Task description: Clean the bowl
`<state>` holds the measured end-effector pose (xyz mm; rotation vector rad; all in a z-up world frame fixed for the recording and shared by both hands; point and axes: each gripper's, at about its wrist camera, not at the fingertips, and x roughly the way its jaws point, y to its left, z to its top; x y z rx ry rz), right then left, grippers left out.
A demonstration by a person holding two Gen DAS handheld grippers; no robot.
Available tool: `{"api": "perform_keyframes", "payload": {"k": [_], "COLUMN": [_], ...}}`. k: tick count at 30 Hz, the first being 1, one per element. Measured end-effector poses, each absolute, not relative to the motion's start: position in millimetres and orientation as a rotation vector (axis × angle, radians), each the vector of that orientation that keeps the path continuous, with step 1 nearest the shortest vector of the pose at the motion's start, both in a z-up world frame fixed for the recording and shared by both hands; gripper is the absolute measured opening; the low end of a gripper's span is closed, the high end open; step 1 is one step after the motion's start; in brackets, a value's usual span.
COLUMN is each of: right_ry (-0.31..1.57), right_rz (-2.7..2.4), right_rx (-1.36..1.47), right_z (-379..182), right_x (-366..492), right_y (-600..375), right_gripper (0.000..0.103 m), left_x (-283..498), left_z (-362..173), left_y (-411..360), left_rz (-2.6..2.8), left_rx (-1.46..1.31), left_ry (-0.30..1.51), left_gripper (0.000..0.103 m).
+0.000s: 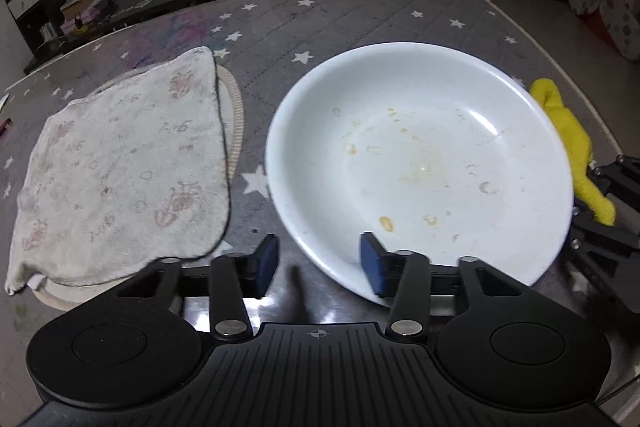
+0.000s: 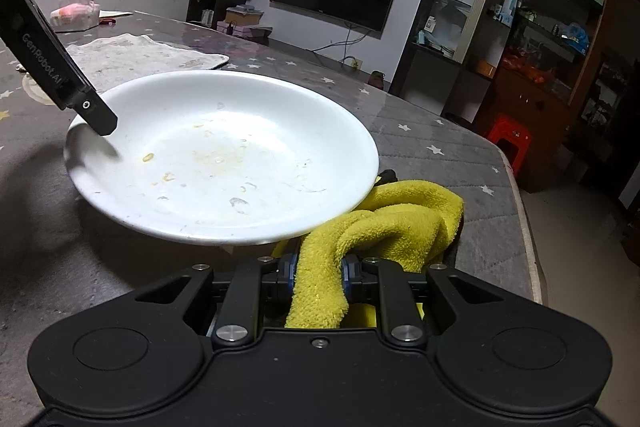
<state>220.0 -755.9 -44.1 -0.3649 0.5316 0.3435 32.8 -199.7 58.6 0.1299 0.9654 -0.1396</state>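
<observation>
A wide white bowl (image 1: pixel 420 163) with yellowish dried stains stands on the grey star-patterned table. My left gripper (image 1: pixel 320 263) is open at the bowl's near-left rim. That rim passes between the blue pads, one pad (image 1: pixel 374 263) over the inside and the other outside, with a visible gap. In the right wrist view the bowl (image 2: pixel 224 155) fills the middle, and one black finger of the left gripper (image 2: pixel 96 117) reaches onto its left rim. My right gripper (image 2: pixel 320 273) is shut on a yellow cloth (image 2: pixel 392 223), which lies bunched under the bowl's right edge, seen from the left as yellow cloth (image 1: pixel 568 139).
A white printed towel (image 1: pixel 120 167) lies over a round woven mat (image 1: pixel 236 115) left of the bowl. The table's right edge (image 2: pixel 524 227) runs close to the yellow cloth. A plastic bag (image 2: pixel 76 7) sits at the far left. A red stool (image 2: pixel 508 143) stands on the floor beyond.
</observation>
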Motion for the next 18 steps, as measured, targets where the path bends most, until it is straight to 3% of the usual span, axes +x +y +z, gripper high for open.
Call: {"api": "perform_keyframes", "payload": {"k": [18], "right_ry": [0.525], "right_rz": [0.409], "right_rx": [-0.412], "right_z": [-40], "right_x": [183], "right_y": [-749], "right_gripper": [0.021], "left_x": [42], "left_z": [53], "left_y": [-206], "left_rz": [-0.151], "left_rx": [0.313], "left_ry": [0.924], "left_gripper": [0.034]}}
